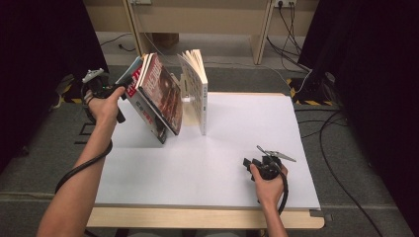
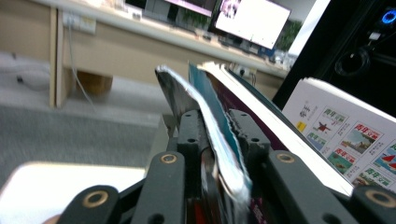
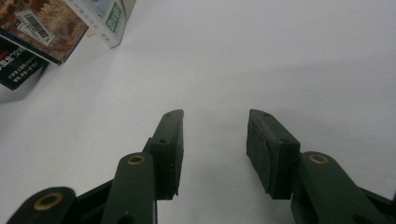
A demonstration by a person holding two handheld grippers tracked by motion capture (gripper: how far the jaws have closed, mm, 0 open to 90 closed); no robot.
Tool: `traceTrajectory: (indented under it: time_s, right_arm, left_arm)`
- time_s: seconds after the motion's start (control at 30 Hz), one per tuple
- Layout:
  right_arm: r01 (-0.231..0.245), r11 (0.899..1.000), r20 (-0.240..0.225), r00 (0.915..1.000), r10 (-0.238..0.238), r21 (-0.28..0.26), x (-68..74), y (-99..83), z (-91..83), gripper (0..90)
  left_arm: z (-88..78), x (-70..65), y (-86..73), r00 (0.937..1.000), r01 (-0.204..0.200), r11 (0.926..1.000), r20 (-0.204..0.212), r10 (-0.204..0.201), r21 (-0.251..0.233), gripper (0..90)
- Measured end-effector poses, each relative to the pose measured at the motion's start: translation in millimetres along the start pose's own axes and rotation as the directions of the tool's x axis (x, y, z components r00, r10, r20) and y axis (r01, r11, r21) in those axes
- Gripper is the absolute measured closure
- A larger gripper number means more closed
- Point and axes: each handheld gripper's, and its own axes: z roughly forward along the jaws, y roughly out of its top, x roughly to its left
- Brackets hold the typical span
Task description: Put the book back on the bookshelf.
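White sheeting covers the table (image 1: 207, 168) in the high view, where a leaning stack of books (image 1: 155, 96) stands at the far left, tilted towards an upright white book (image 1: 196, 89) just beside it; the left gripper (image 1: 109, 90) is at the stack's outer edge, its jaw tips hidden behind the covers, so the grip cannot be judged from here. The right gripper (image 1: 254, 163) rests low on the sheet near the front right, well apart from the books, its jaws too small to read. The left gripper view shows what the high view hides: a thin curled magazine (image 2: 210, 126) runs between the two black jaws, which stand close on either side of it, though blur leaves it unclear whether the pads press on it; thicker books (image 2: 261, 112) lean to the right, and the white book's printed cover (image 2: 345, 135) is cut off by the frame edge. The right gripper view shows its jaws standing apart with nothing between them over bare sheet, with book corners (image 3: 42, 28) cut off at the upper left.
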Motion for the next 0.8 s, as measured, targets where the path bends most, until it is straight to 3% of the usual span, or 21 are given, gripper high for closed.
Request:
traceTrajectory:
  time_s: [0.07,0.23,0.33,0.47,0.53,0.6,0.63,0.8]
  right_arm:
    - [-0.001,1.000,-0.001,1.0000,0.001,0.000,-0.2,0.1,0.0,56.9]
    - [-0.003,1.000,-0.002,1.0000,0.003,-0.006,-0.8,0.1,-0.3,56.9]
    - [-0.013,1.000,-0.004,0.9999,0.013,0.008,0.4,-0.4,0.0,56.8]
    - [-0.002,1.000,-0.002,1.0000,0.002,0.005,0.1,-0.6,0.9,56.8]
    - [-0.002,1.000,-0.002,1.0000,0.002,0.005,0.1,-0.6,0.7,56.9]
    - [-0.009,1.000,-0.004,0.9999,0.009,0.005,0.6,-0.6,0.2,56.9]
    - [0.002,1.000,0.000,1.0000,-0.002,0.003,-0.2,-0.3,-0.2,56.8]
    - [-0.006,1.000,0.000,1.0000,0.006,0.005,-0.6,-0.6,0.7,56.9]
  left_arm:
    - [3.8,-1.2,-0.7,0.9999,0.001,0.9990,-0.015,0.000,0.044,79.0]
    - [5.2,-5.7,-1.2,0.9999,-0.006,0.9966,-0.013,0.007,0.083,85.7]
    - [1.4,-15.4,4.8,0.9968,-0.079,0.9952,-0.009,0.080,0.057,86.4]
    - [-2.6,-33.2,13.7,0.9772,-0.212,0.9772,-0.007,0.212,0.007,86.5]
    - [-2.9,-37.6,16.2,0.9674,-0.253,0.9671,-0.020,0.252,-0.028,86.5]
    - [-3.1,-39.0,18.1,0.9594,-0.282,0.9577,-0.032,0.280,-0.058,86.6]
    - [-3.5,-39.1,18.8,0.9528,-0.303,0.9492,-0.041,0.301,-0.083,86.5]
    - [-3.2,-34.0,13.1,0.9414,-0.337,0.9310,-0.048,0.334,-0.139,86.3]
